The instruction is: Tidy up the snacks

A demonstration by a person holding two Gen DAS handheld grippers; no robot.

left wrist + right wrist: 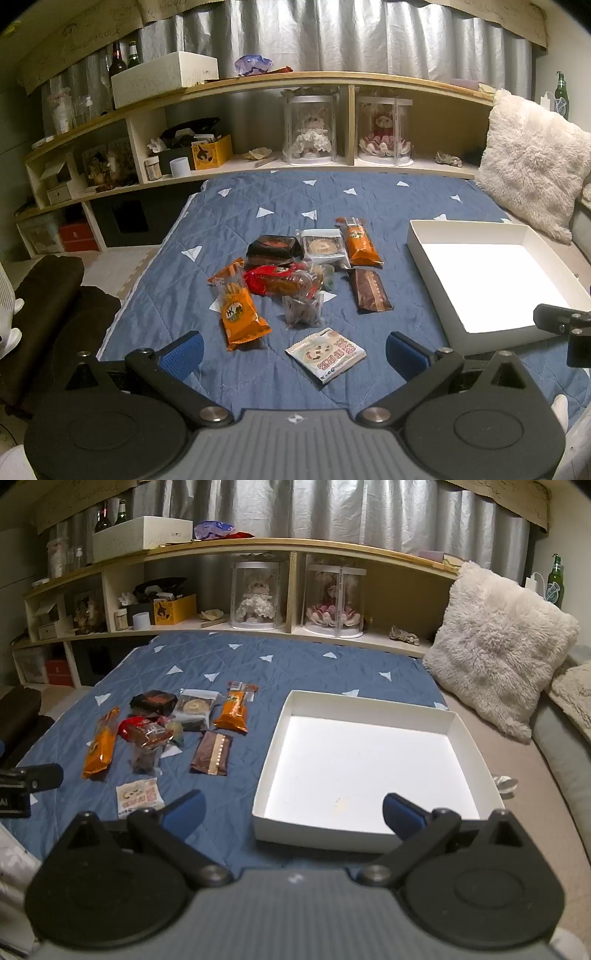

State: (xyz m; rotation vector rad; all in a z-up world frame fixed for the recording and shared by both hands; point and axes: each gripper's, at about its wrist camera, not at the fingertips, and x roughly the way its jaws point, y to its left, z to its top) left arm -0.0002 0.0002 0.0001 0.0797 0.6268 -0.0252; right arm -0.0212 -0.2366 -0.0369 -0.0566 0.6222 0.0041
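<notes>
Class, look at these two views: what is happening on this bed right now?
A person holds two hand-held tools, both wide open and empty. The left tool hovers near a white cartoon-printed snack packet, with other wrapped snacks scattered on the blue quilt. The right tool hangs over the near edge of the shallow white cardboard box, which holds no snacks yet.

The red packet (275, 280) lies partly under the clear wrappers heaped on it, and the small greenish thing (328, 277) beside it is too small to tell. The tray (436, 258) runs out of the left view behind a dark clamp (561, 319). Print on the white packet (138, 795) is too blurred to read.
</notes>
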